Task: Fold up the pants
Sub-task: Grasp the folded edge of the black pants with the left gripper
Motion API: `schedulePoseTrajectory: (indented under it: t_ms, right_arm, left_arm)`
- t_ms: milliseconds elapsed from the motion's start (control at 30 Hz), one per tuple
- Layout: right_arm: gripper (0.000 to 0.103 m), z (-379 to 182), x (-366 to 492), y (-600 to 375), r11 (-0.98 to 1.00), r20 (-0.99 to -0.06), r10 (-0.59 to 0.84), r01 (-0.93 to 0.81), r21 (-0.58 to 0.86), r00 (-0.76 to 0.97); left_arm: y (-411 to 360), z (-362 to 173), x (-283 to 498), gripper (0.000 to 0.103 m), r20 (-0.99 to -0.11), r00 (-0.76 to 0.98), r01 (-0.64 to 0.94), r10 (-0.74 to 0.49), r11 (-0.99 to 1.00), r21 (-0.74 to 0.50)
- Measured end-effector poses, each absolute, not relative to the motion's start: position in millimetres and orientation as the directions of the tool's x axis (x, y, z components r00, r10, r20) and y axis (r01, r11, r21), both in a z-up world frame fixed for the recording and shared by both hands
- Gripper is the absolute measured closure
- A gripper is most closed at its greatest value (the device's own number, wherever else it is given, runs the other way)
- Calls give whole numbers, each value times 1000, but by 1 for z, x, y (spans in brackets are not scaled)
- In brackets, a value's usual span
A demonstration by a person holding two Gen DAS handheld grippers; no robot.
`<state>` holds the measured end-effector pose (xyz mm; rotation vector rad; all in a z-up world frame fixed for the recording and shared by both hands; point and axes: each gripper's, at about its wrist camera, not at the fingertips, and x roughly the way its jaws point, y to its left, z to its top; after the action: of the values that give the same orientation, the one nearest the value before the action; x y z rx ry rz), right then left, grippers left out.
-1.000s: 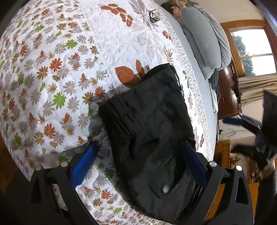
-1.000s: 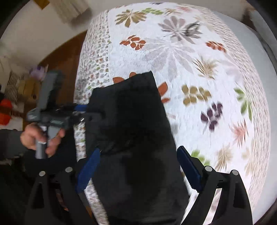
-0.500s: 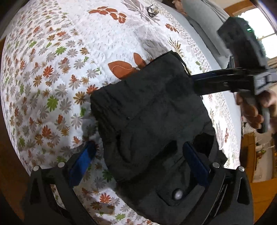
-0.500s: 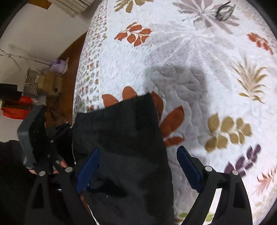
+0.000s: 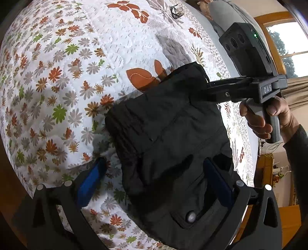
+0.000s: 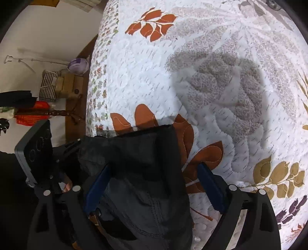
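- Left wrist view gives me the biggest thing first: the bed [image 5: 119, 44], its floral quilt sloping off toward the near edge, with bare floor beyond. I judge that anything nudged toward that edge could slide off.
- On the quilt lie the black pants [image 5: 165, 134], already a thick folded bundle, close to the bed's near edge and well apart from the grey pillows [image 5: 221, 11] at the far end. My worry is that the layers are loose; a sideways drag could shear them apart and undo the fold.
- My right claw [image 6: 152, 184] is released, blue pads spread, straddling the far corner of the bundle. If I clench too shallow I would catch only the top layer, and lifting would peel it open.
- My left claw [image 5: 152, 180] is also released, pads wide, one over bare quilt and one over the cloth. Closing from here could pinch quilt along with fabric and haul the bedding up.
- From the right wrist view the two tools sit near each other across the bundle; crossing paths could make them knock.
- A snap button [image 5: 189, 217] on a pocket flap sits just by my left pad; it could snag there.
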<state>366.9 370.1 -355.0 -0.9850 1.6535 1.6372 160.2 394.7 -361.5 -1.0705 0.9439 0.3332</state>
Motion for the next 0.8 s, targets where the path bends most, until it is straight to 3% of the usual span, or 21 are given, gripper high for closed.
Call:
schedulePoseTrajectory:
  t_ms: [133,200,300,333,433,633,800]
  right_arm:
    - [13,-356,363,376,-42,-800,-100,-801,597,-591]
    - [14,-359,359,376,-46,-803,-120,-804,592,-584]
    - [15,-361,354,378,-43,-806,-130,-809,587,-578]
    - [22,-360,354,379,-42,-802,-130,-805,591,-582]
    - [44,-359,355,380,-24,-800,-134,-805,593,-585]
    - [75,-333,357,368,-4,-818,-92,-821,571,-568]
    - [79,-297,353,354,-18,-846,-53,-847,532,-530]
  left_arm:
    - [399,-362,153,11,-781,592,-653,-199,451,-609]
    - [401,-362,146,26,-790,581,-669,-194,440,-600]
    - [406,-363,140,40,-794,576,-684,-195,417,-598]
    - [407,-363,137,43,-793,577,-686,-196,412,-600]
    - [409,-361,128,71,-768,606,-668,-206,392,-633]
    - [406,-349,125,77,-757,619,-648,-210,409,-643]
    - [397,-323,129,79,-749,635,-617,-188,460,-639]
